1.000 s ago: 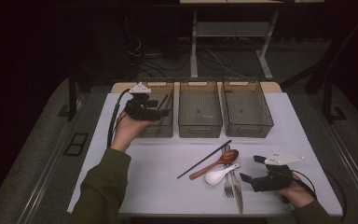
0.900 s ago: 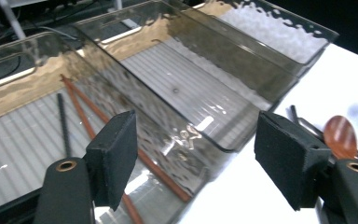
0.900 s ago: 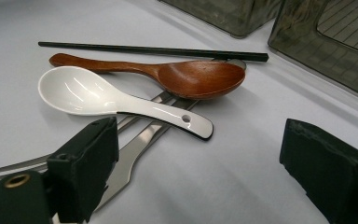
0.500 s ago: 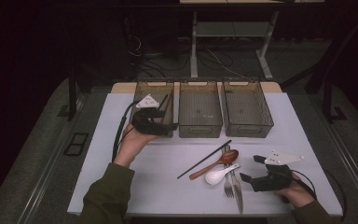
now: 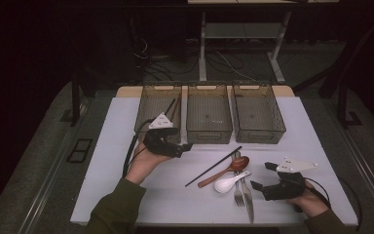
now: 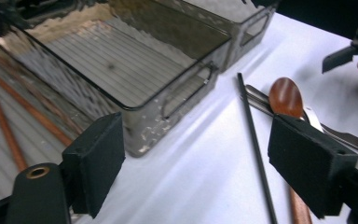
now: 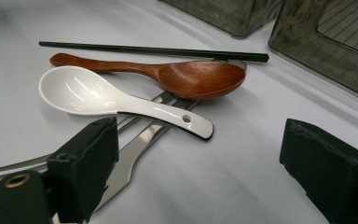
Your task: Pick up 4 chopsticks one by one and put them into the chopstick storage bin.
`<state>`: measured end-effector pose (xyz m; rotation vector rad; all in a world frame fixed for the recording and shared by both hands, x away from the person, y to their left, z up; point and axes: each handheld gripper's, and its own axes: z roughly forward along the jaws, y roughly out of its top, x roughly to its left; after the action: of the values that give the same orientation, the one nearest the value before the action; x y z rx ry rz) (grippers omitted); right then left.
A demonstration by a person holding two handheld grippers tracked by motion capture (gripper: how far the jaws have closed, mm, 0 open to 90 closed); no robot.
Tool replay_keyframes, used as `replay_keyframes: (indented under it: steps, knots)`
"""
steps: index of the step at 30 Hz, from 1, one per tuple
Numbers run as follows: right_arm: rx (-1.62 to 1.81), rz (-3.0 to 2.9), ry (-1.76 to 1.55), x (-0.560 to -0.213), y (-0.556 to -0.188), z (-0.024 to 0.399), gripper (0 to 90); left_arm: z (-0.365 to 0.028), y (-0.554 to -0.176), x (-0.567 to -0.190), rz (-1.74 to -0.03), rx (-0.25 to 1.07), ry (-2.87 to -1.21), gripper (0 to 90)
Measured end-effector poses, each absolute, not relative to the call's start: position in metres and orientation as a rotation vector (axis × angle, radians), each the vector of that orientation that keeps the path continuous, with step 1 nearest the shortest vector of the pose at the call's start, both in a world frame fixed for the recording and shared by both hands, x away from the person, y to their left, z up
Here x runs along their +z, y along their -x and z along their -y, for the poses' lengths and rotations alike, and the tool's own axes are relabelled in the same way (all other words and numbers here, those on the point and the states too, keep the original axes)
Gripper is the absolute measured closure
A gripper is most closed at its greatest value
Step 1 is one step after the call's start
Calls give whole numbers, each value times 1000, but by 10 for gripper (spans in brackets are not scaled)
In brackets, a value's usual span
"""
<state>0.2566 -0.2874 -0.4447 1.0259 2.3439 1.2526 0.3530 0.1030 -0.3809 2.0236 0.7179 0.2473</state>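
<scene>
Resting low at the lower right of the high view: right gripper (image 5: 262, 176), jaws spread, pinching nothing. Lying just left of it on the white tabletop (image 5: 126, 126): white ceramic spoon (image 5: 229, 183), wooden spoon (image 5: 224, 170), forks (image 5: 238, 192), black chopstick (image 5: 213, 166). Hovering left of centre: left gripper (image 5: 185, 148), jaws spread, just been opening, nothing between them. Sitting farther up: three grey bins, brown chopsticks (image 5: 172, 109) in the left bin (image 5: 146, 105).

Bare table (image 5: 126, 146) left of black chopstick (image 5: 213, 166); bins (image 5: 209, 130) block the back.
</scene>
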Motion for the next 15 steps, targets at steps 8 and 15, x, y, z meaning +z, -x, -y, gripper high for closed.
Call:
replay_keyframes:
  steps: [8, 15]
  knots:
    - [1256, -2343, -1018, -445, -256, 287, 115, -85, -344, -391, -671, 214, -2044, 152]
    - [1254, -2345, -1018, -445, -256, 287, 115, -68, -338, -400, -642, 197, -2072, 152]
